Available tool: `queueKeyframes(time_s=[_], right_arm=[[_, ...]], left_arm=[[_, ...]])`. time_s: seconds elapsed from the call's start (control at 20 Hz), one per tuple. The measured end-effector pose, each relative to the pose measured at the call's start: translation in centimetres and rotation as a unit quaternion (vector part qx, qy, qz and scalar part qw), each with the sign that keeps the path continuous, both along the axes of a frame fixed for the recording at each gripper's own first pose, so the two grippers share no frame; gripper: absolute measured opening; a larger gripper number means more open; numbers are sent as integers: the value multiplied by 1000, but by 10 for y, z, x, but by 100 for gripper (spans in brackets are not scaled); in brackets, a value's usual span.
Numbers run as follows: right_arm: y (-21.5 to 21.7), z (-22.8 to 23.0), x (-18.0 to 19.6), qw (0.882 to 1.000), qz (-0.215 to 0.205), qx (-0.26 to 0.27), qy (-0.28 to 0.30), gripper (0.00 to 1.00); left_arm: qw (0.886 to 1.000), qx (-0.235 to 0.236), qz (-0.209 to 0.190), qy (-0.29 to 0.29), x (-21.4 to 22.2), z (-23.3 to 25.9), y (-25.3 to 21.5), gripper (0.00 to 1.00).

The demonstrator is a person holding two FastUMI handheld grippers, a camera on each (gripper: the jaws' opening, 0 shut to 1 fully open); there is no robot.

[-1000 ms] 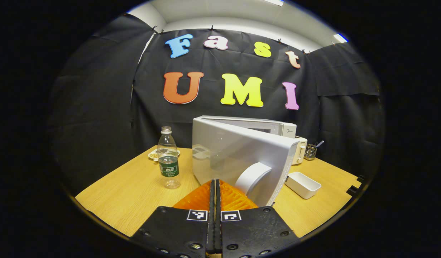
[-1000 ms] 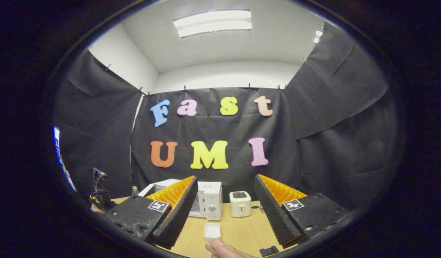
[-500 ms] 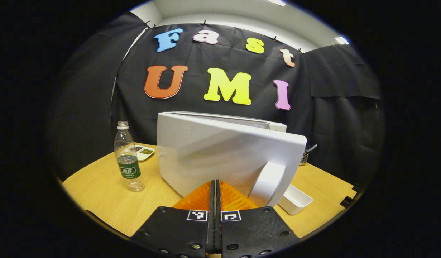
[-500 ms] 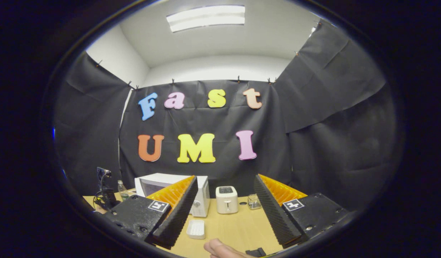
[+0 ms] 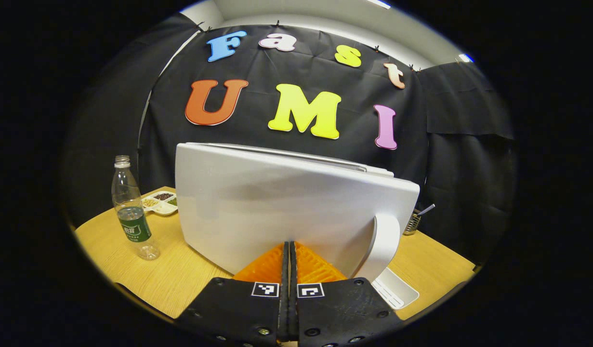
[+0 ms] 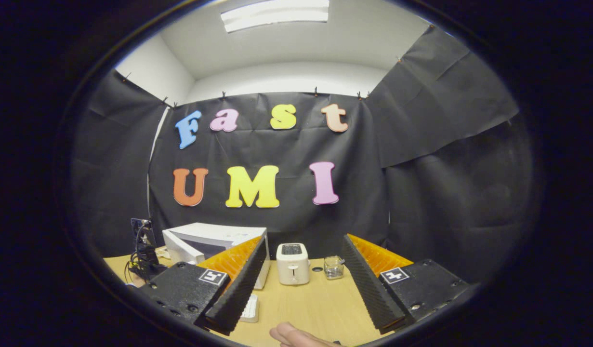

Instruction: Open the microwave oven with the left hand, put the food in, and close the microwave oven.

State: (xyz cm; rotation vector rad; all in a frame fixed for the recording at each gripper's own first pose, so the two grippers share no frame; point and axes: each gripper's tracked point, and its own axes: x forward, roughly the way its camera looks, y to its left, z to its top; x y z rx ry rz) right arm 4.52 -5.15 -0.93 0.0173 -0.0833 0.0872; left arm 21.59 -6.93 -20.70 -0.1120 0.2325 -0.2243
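Observation:
The white microwave (image 5: 296,202) stands close in front in the left gripper view, its door slightly ajar, with the body's top edge showing behind it. The door's curved handle (image 5: 384,241) is at the right end. My left gripper (image 5: 289,248) is shut with nothing between its fingers, and its tips are right at the door's lower outer face, left of the handle. A white tray (image 5: 396,289) lies on the table below the handle. In the right gripper view the microwave (image 6: 204,238) is at the far left, and my right gripper (image 6: 303,250) hangs open and empty above the table.
On the wooden table (image 5: 166,279) a water bottle (image 5: 131,212) and a divided snack dish (image 5: 161,202) stand left of the microwave. A utensil holder (image 5: 414,222) is behind at the right. A toaster (image 6: 292,262) and a glass (image 6: 333,267) stand farther right. A fingertip (image 6: 296,335) shows at the bottom.
The left gripper moved closer to the microwave, and the door swung from well open to nearly closed. The right gripper stayed open while its view drifted rightward.

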Motion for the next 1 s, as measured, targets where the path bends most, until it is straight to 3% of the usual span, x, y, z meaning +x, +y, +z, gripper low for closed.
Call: queueKeyframes(time_s=[0.05,0.1,0.15,0.2,0.25,0.3,0.35,0.5,0.55,0.65,0.7,0.75,0.8,0.85,0.9,0.95,1.0], right_arm=[[-2,-5,7,1000,0,0,9,100],[-5,-10,15,1000,-1,3,17,90],[-6,-10,21,1000,1,8,18,100],[-5,-10,29,1000,3,14,18,100],[-4,-13,35,1000,7,15,20,90],[-4,-18,41,1000,10,16,24,100],[-4,-21,48,999,11,15,28,90],[0,-25,64,999,19,18,26,90],[4,-25,67,999,26,19,24,100],[7,-26,75,999,34,22,17,100],[9,-29,79,999,35,20,16,100],[10,-29,82,999,36,19,14,90],[12,-30,86,999,37,19,13,90],[14,-31,90,999,38,19,14,100],[17,-33,92,999,41,20,14,100],[19,-34,95,999,44,22,14,90],[20,-38,98,999,46,23,17,90]], left_arm=[[1000,-2,-2,0,7,0,-6,0],[1000,-6,0,1,12,0,-10,0],[1000,-9,0,1,17,0,-16,0],[1000,-11,0,1,23,0,-21,0],[1000,-13,3,1,29,0,-23,0],[1000,-17,2,3,35,-1,-28,0],[1000,-22,-2,6,40,-3,-33,0],[1000,-13,-2,7,56,-8,-40,0],[1000,-8,-3,9,60,-9,-42,0],[1000,-12,-5,10,73,-9,-47,0],[1000,-14,-4,13,77,-10,-48,12],[1000,-16,-5,14,81,-9,-49,12],[1000,-14,-4,18,83,-10,-50,0],[1000,-13,-1,12,85,-6,-49,0],[1000,-8,-1,13,86,-6,-50,0],[1000,-4,1,11,85,-7,-50,0],[1000,1,4,9,86,-5,-51,12]])
